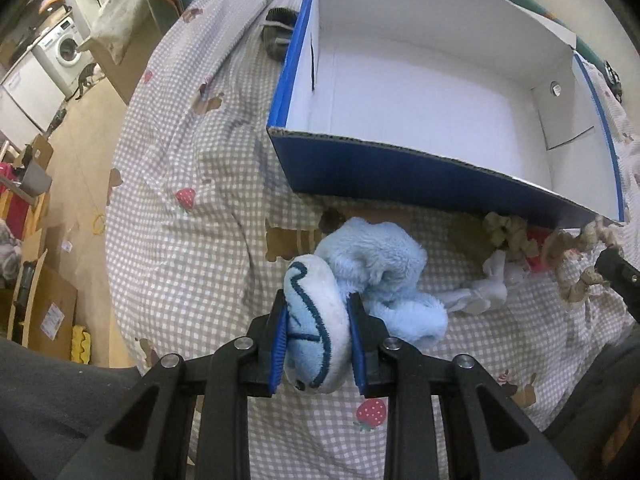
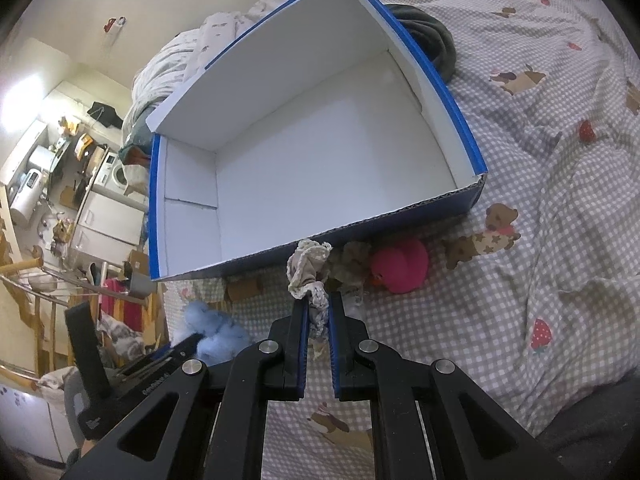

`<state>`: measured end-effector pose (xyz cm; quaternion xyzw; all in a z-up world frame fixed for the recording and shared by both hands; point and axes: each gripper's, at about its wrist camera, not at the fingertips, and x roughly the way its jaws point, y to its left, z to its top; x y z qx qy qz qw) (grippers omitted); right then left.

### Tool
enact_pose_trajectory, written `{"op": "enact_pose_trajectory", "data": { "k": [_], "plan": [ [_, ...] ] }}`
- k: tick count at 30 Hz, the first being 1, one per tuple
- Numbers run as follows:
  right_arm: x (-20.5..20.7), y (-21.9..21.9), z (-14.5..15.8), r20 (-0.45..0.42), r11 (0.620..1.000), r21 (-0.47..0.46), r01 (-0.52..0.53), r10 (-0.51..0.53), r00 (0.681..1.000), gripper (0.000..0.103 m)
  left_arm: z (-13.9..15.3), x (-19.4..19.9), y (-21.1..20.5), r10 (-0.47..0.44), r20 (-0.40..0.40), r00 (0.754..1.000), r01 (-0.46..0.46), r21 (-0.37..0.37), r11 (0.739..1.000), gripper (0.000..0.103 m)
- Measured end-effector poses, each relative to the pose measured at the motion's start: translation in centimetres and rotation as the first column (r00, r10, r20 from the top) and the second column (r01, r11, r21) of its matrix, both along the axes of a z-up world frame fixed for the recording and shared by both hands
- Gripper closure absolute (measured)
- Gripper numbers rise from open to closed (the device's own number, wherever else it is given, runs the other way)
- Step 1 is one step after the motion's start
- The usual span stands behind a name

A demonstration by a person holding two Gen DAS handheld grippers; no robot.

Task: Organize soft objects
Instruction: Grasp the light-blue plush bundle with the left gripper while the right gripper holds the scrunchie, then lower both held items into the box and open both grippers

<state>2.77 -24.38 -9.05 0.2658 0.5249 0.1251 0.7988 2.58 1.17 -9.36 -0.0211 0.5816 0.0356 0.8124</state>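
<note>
A blue cardboard box (image 1: 400, 168) with a white empty inside stands on the checked bedspread; it also shows in the right wrist view (image 2: 320, 236). My left gripper (image 1: 318, 312) is shut on a light blue plush toy (image 1: 372, 264), holding its white stitched part just in front of the box. My right gripper (image 2: 318, 308) is shut on a beige frilly scrunchie (image 2: 306, 268) near the box's front wall. A pink plush duck (image 2: 400, 266) lies right of it. The blue plush (image 2: 216, 328) shows at lower left there.
A white soft item (image 1: 488, 284) and beige frilly cloth (image 1: 512, 232) lie by the box's front right corner. A dark grey object (image 2: 432, 40) lies behind the box. The bed edge drops to the floor at left, with a washing machine (image 1: 66, 46) beyond.
</note>
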Motion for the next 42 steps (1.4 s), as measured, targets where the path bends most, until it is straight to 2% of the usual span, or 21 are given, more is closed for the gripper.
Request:
{"op": "enact_pose_trajectory", "data": {
  "k": [5,12,18,23,27,32,40,42],
  "plan": [
    [-0.5,0.1,0.6,0.011,1.000,-0.005,-0.021,0.021,1.000,0.092,1.9,-1.5,0.1,0.034,0.032,0.999,-0.033,-0.024,0.999,0.079],
    [-1.7,-0.7,4.1,0.104,0.999,0.009,-0.044,0.043,0.994,0.092,8.3,-2.3,-1.2,-0.020,0.204,0.979,0.022,-0.003,1.000,0.079],
    [-0.9,-1.6,7.9,0.197,0.999,0.034,-0.038,0.031,0.980,0.092,12.7,0.7,-1.8,-0.060,0.313,0.948,0.056,0.022,0.998,0.079],
    [1.4,-1.4,9.9,0.254,0.999,0.024,-0.041,0.034,0.967,0.092,14.3,4.7,-2.5,-0.073,0.333,0.940,0.062,0.046,0.997,0.079],
    [3.9,-1.0,10.2,0.264,0.999,0.019,-0.038,0.032,0.964,0.092,14.0,7.7,-2.8,-0.084,0.336,0.938,0.065,0.067,0.996,0.079],
    [6.6,-0.3,9.0,0.252,0.999,0.006,-0.043,0.041,0.967,0.092,12.1,10.5,-3.7,-0.113,0.326,0.939,0.090,0.085,0.992,0.079],
    [9.9,0.5,4.9,0.207,0.999,-0.047,-0.027,0.036,0.978,0.092,7.5,13.8,-4.4,-0.116,0.273,0.955,0.098,0.078,0.992,0.079],
    [10.3,0.6,3.8,0.188,0.998,-0.066,-0.026,0.038,0.981,0.092,6.4,14.1,-4.7,-0.131,0.261,0.956,0.108,0.101,0.989,0.079]
  ]
}}
